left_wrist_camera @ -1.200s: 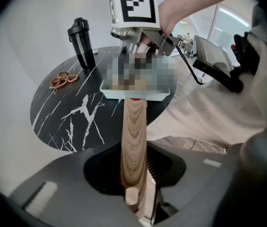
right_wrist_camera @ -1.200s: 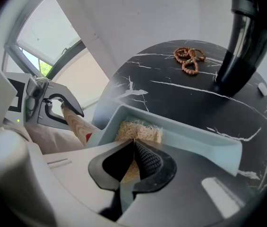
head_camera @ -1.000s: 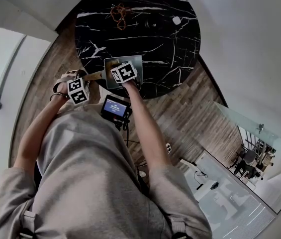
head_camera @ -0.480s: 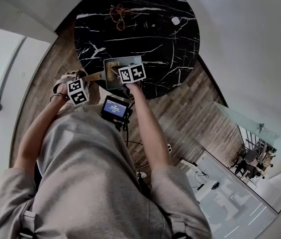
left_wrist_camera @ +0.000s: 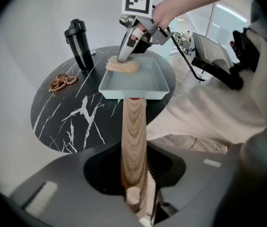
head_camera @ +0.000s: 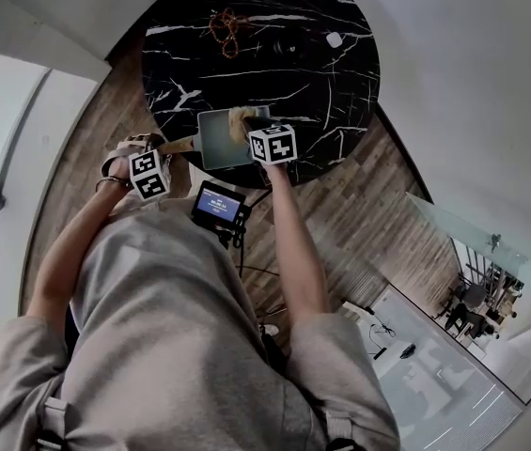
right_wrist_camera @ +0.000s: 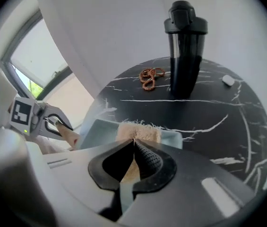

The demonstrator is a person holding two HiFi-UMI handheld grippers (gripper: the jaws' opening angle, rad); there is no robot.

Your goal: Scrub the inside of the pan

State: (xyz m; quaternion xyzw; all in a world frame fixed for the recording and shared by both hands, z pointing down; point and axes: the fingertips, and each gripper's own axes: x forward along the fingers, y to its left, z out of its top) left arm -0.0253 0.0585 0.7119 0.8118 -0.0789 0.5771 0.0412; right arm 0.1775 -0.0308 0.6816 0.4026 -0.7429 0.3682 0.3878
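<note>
The left gripper (left_wrist_camera: 135,195) clamps its fingers on the wooden handle (left_wrist_camera: 134,141), likely steadying the pan (left_wrist_camera: 138,84) on the table (left_wrist_camera: 72,122) straight ahead of them, while the right gripper (right_wrist_camera: 132,143) pinches a frayed cloth (right_wrist_camera: 140,130) at its fingertips against the pan's far inside edge.

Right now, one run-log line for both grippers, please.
left gripper: shut on wooden pan handle | right gripper: shut on beige fibrous pad | pad: inside pale grey square pan

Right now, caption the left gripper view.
Left gripper holds the pan by its wooden handle; right gripper presses a cloth inside.
</note>
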